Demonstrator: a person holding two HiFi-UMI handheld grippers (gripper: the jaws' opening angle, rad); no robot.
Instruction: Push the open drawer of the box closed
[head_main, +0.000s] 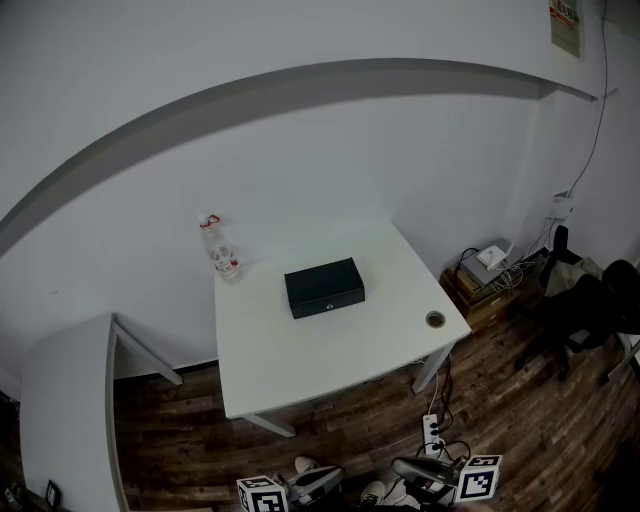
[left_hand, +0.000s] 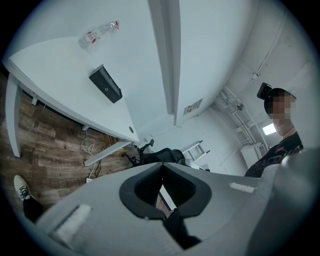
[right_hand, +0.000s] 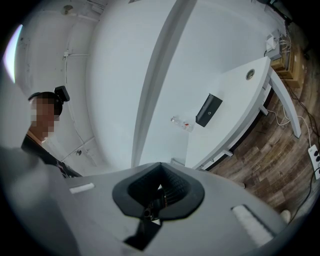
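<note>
On white table (head_main: 330, 350), black box (head_main: 324, 287) sits well ahead of 2 grippers, long axis left-right. Left gripper (head_main: 318, 482) & right gripper (head_main: 415, 470): both closed on nothing; left looks nearer.

A white desk (head_main: 300, 372) stands on a dark wooden floor (head_main: 190, 435) against a pale wall. A black box (head_main: 324, 287) sits near the desk's middle, toward the far edge, and a clear plastic bottle (head_main: 220, 250) with a red label seems to lie on its side by the far left corner, well apart from the box. A round cable hole (head_main: 435, 319) is set in the top near the right front corner, and a white power strip (head_main: 432, 432) lies on the floor in front of the right leg.
</note>
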